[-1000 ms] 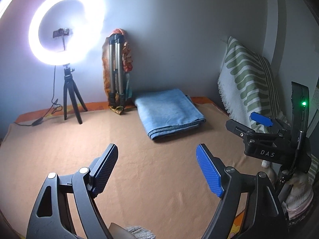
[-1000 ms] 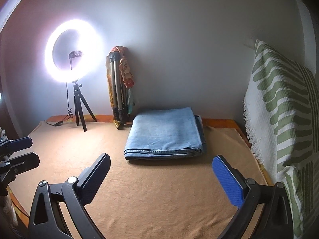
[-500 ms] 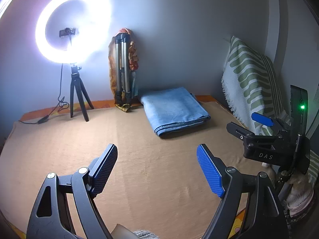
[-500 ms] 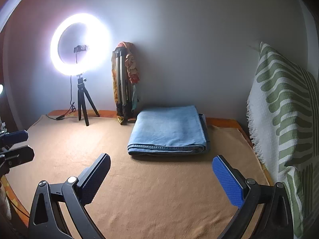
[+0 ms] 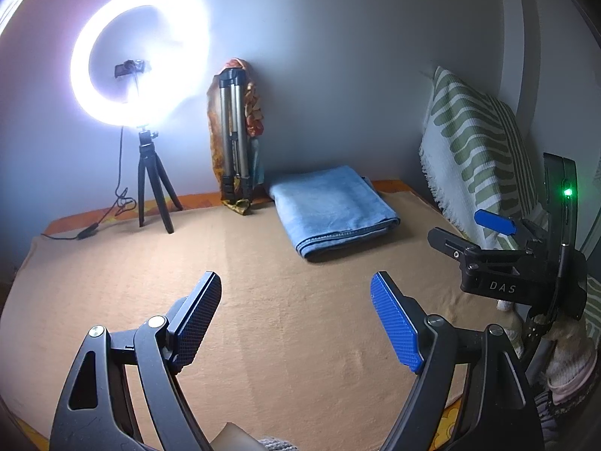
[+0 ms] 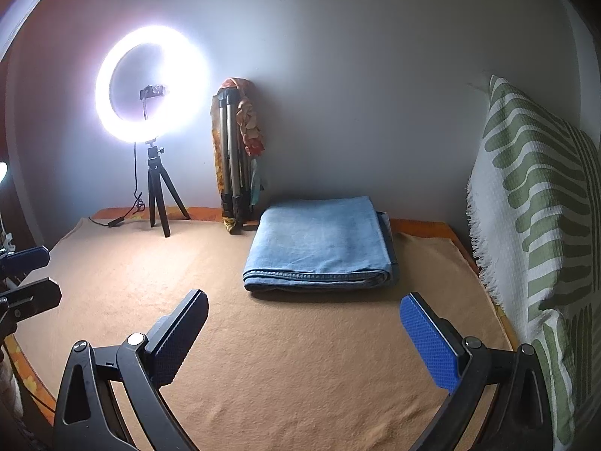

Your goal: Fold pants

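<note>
1. A tan blanket covers the whole work surface, and on it, near the back wall, lie the jeans, folded into a neat light-blue rectangle with the thick fold edge and its stitched seam facing the cameras
2. A green-and-white patterned cloth stands along the right side; a lit ring light on a small black tripod and a folded silver tripod stand at the back, left of the jeans
3. Compared with a second ago, the jeans lie just as they did, while in both views the scene has slid to the right in the frame
4. The left gripper and the right gripper both hover over bare blanket, fingers spread wide, gripping nothing, well short of the jeans
5. Only the left view shows the right gripper's body from the side, with its green lamp; the right view catches just the left gripper's tips at its left edge
</note>
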Motion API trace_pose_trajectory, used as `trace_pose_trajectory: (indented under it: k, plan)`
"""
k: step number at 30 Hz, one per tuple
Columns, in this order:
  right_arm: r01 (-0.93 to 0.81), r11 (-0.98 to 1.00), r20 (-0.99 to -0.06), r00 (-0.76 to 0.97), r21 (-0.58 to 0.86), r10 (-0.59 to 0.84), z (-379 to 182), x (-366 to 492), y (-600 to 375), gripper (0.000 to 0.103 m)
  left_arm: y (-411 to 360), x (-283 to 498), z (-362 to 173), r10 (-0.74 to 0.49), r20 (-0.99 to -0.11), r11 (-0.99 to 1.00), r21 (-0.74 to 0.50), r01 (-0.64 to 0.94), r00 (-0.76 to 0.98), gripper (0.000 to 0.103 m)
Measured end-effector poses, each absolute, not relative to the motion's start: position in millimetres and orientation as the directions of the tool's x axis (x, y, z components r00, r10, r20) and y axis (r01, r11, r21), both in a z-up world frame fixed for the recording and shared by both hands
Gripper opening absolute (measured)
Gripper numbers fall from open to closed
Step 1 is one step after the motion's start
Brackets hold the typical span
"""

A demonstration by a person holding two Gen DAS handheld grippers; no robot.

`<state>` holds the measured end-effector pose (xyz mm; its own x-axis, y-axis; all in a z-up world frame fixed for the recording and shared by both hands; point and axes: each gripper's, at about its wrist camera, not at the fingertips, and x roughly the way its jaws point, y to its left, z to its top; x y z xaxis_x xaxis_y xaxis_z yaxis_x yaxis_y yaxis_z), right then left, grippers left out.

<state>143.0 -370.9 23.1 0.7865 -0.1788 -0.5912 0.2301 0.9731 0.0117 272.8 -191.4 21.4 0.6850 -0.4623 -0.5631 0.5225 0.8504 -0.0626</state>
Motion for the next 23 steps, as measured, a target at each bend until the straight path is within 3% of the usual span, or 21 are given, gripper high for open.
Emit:
trace_pose_trajectory:
  k: [23]
  plan:
    - [0.220,0.975,-0.601,0.782,0.017,-0.165,19.7,144.1,-369.2,0.103,-199.3,268.1,20.5,-0.460,-0.561,0.852,-0.059,0.521,0.688,0.082]
